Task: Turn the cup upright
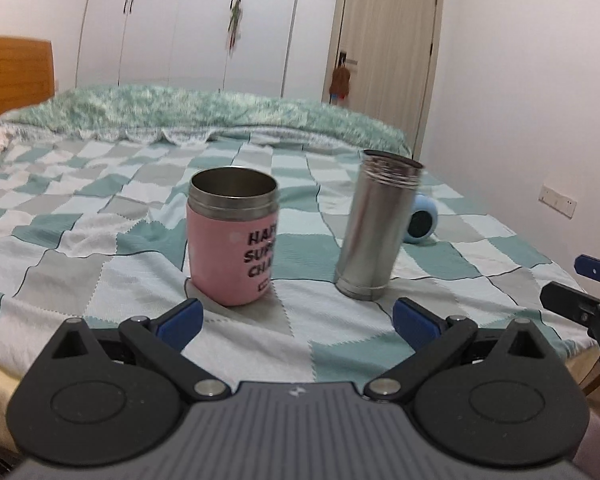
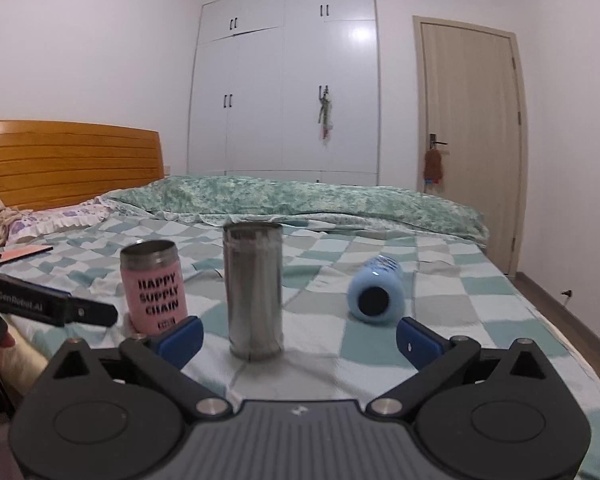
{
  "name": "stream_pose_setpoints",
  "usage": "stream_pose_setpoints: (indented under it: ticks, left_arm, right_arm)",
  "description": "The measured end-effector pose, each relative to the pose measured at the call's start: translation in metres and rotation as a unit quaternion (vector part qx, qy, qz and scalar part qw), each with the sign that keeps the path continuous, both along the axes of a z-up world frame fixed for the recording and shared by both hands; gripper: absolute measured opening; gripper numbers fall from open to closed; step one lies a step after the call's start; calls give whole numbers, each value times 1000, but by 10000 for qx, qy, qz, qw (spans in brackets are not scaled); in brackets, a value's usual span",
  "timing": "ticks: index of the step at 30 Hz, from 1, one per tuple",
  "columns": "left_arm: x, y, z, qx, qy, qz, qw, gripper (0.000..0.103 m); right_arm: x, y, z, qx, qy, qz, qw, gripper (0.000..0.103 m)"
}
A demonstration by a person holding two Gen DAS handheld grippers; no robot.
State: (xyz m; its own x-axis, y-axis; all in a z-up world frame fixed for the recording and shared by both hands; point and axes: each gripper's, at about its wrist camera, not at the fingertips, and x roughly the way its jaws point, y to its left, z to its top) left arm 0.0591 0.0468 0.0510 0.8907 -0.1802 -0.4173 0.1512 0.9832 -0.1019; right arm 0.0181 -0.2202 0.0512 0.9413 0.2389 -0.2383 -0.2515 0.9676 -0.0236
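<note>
— Two grippers, both low over the near edge of the bed [image 2: 440, 264]. How do they sit?

— Level, pointing across the checked blanket toward the headboard side. The left gripper [image 1: 296, 322] has its blue pads spread wide, with nothing between them; the pink cup [image 1: 233, 236] stands just ahead of its left pad, not touching it.

— And the right one?

— The right gripper [image 2: 300, 338] is just as wide and equally bare. The steel cup [image 2: 253, 290] stands upright straight ahead of the gap between its fingers, apart from both pads.

— Is either gripper visible from the other camera?

— Yes. In the left wrist view the right gripper pokes in at the right edge as a black linkage with a blue tip. In the right wrist view the left gripper enters from the left edge, its black finger ending beside the pink cup.

— Where is the cup that needs righting?

— The blue cup [image 2: 376, 294] lies on its side on the blanket, to the right of the steel cup and well apart from it, a dark round end facing the right wrist camera. Whether that end is the mouth or the base, I can't quite tell. From the left wrist view it is mostly hidden behind the steel cup.
</note>
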Motion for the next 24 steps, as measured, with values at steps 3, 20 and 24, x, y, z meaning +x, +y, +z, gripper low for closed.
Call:
stream_pose_setpoints:
  ticks: [3,20,24]
  left_arm:
    - [-17,-14,-8,303,-355,80,9989,103]
    - [-55,-38,-45,410,-1528,699,9849,103]
    - [-57,-36,-45,366,-1537,665,9852,103]
  right_arm:
    - [-16,-8,-11,-67,-74,-168,9998,103]
    - [-43,-27,-49,20,-651,-821,9945,102]
    - [-43,-27,-49,-17,-635,-856,9943,103]
